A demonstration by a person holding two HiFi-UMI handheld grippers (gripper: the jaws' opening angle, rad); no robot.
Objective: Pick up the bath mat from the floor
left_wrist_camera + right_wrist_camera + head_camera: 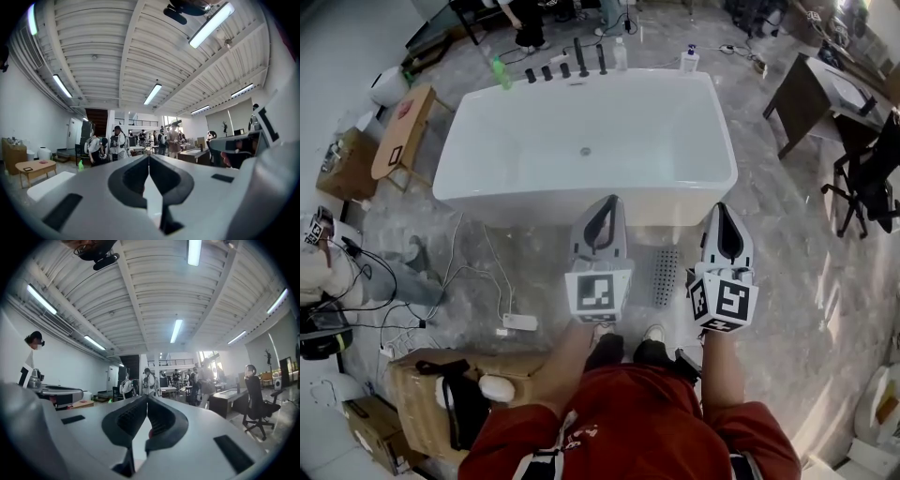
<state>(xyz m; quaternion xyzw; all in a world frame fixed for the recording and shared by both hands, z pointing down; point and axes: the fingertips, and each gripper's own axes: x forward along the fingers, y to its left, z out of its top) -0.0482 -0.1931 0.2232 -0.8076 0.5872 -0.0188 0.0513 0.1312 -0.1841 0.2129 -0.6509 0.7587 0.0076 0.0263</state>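
Note:
In the head view a grey strip with rows of dots (664, 277) lies on the marble floor just in front of the tub; it may be the bath mat, and only this part shows between the two grippers. My left gripper (608, 202) is held level over the tub's near rim, jaws shut and empty. To its right, my right gripper (722, 208) stands at the same height, also shut on nothing. In the left gripper view the left gripper (149, 157) points across the room with its jaws together. The right gripper (147, 397) looks the same in the right gripper view.
A white bathtub (487, 141) fills the middle, with bottles (619, 54) and black taps along its far rim. A wooden side table (403, 131) stands at left. Cables and a power strip (517, 322) lie near a cardboard box (412, 394). A desk (825, 89) and office chair (867, 187) are at right.

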